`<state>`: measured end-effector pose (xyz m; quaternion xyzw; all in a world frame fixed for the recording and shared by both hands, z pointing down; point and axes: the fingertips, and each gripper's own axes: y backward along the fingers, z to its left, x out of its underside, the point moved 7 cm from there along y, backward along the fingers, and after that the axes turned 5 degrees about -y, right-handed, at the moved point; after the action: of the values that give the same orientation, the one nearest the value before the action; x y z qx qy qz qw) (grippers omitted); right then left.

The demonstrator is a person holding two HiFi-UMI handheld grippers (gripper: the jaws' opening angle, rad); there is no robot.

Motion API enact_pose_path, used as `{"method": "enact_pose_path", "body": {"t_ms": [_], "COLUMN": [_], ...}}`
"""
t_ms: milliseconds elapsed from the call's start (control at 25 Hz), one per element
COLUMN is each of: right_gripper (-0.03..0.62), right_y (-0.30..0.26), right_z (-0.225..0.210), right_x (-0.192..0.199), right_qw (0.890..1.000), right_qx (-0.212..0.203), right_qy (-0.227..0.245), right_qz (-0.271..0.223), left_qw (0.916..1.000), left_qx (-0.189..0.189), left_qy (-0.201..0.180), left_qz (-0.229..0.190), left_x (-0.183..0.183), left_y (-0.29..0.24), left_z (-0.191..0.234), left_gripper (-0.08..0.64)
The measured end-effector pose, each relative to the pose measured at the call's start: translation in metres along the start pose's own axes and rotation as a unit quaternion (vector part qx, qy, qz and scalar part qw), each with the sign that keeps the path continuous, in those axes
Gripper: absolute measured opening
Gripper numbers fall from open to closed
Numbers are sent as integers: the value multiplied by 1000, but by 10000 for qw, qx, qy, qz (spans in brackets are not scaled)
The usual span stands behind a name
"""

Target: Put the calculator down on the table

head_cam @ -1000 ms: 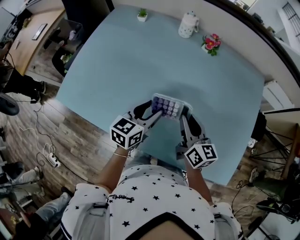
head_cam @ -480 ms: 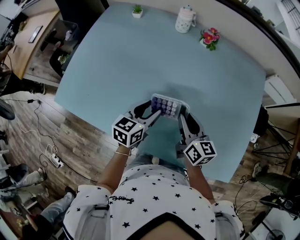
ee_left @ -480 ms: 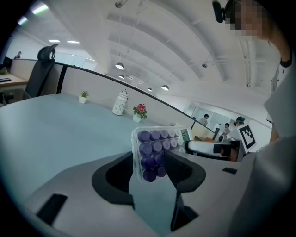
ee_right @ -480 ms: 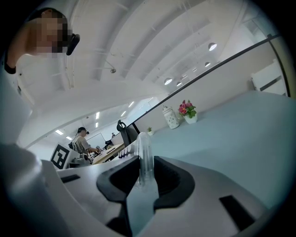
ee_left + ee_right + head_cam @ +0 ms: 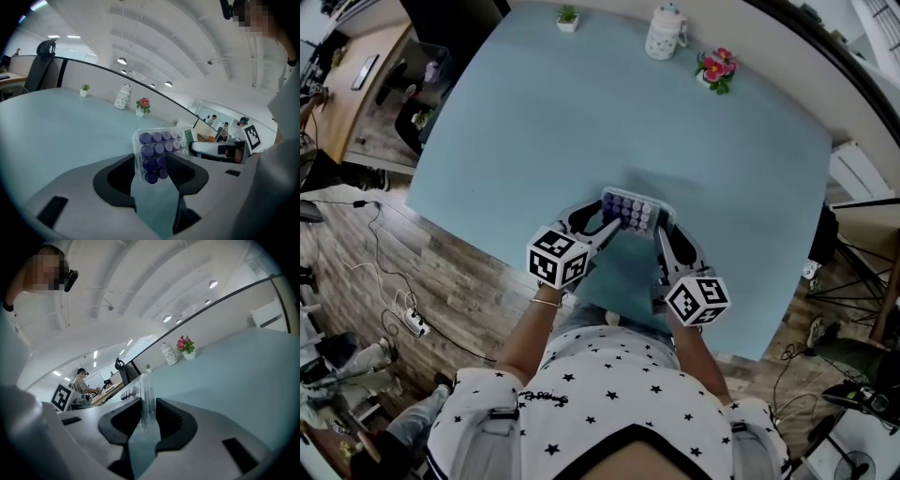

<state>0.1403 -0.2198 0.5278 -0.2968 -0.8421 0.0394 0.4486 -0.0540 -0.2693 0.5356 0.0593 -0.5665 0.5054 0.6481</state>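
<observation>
- My left tongs are clamped on the left edge of the calculator. In the left gripper view the pads pinch its clear case right beside the purple keys.
- The calculator spans the gap between both tongs, keys facing up. It sits over the near part of the table, close to my body.
- My right tongs are clamped on the calculator's right edge. The right gripper view shows that thin clear edge standing between the pads, with nothing else in them.
- Along the far edge of the table, well apart from the calculator, left to right: a small potted plant, a white lidded jar, and a pot of pink flowers.
- Progress: the calculator is over the table and held by both tongs, so the set-down is not yet finished.
- I judge it hangs just off the surface, since a soft shadow shows on the table beyond it. I cannot tell contact for sure.
- Left to do, as I judge it: bring it down flat onto the table, open both tongs, then pull them back without dragging it.
</observation>
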Motion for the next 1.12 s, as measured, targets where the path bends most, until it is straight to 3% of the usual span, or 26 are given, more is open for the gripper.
{"method": "enact_pose_path", "body": {"t_ms": [640,1120], "right_gripper": [91,87], "right_y": [-4,-5], "right_z": [-13,-20], "right_x": [20,23], "right_qw": [9993,9986], "right_qx": [167,301], "right_qy": [-145,-135], "right_qz": [306,405], "left_qw": [9989,9986], "left_qx": [32,-5], "left_qy": [113,61], "left_qz": [451,522], "left_x": [21,21], "left_y": [-15,-23], "left_z": [6,6], "left_gripper": [219,219]}}
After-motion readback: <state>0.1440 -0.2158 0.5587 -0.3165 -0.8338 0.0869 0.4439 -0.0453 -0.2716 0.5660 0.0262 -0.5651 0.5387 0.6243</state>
